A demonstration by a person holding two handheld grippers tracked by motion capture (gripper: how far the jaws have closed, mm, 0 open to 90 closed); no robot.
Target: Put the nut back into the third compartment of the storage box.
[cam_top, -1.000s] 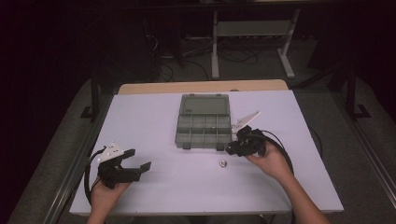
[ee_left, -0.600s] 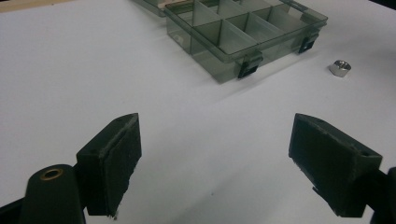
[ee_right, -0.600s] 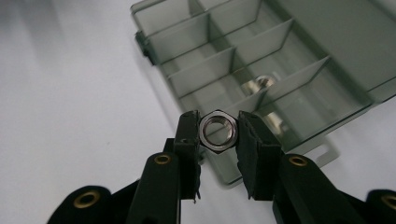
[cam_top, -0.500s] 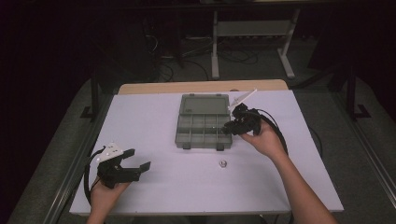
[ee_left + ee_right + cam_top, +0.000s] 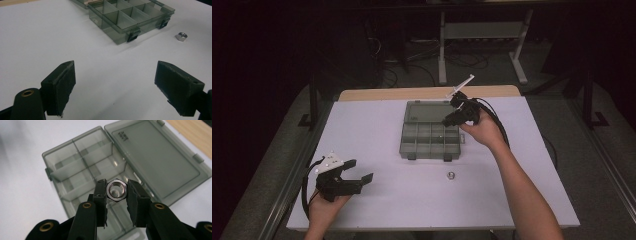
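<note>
Two hex nuts are in play, and I have one of them (image 5: pixel 116 189) pinched between the pads of my right hand-held gripper (image 5: pixel 116 191), held above the open organizer box (image 5: pixel 85 167). In the right gripper view it sits bore toward the camera, with the pads pressing on opposite flats. I judge it small, rigid metal, dense for its size and smooth enough to twist or pop out if squeezed on the corners, so the flats are the right place to hold it. It won't break if it drops, but it would likely bounce and roll.

The second nut (image 5: pixel 451 175) lies loose on the surface just in front of the box, also visible in the left gripper view (image 5: pixel 181 36). My left hand-held gripper (image 5: pixel 354 178) rests near the front left corner, jaws wide apart with nothing between them.

The box is smoky translucent plastic with a grid of compartments, its lid (image 5: pixel 160 160) folded flat behind. The compartments look bare as far as I can tell.

The surface (image 5: pixel 377 135) is plain white and smooth, with a strip of bare wood (image 5: pixel 377 93) along its far edge. Beyond it the room is dark: cables on the floor and a pale metal stand (image 5: pixel 484 35).
</note>
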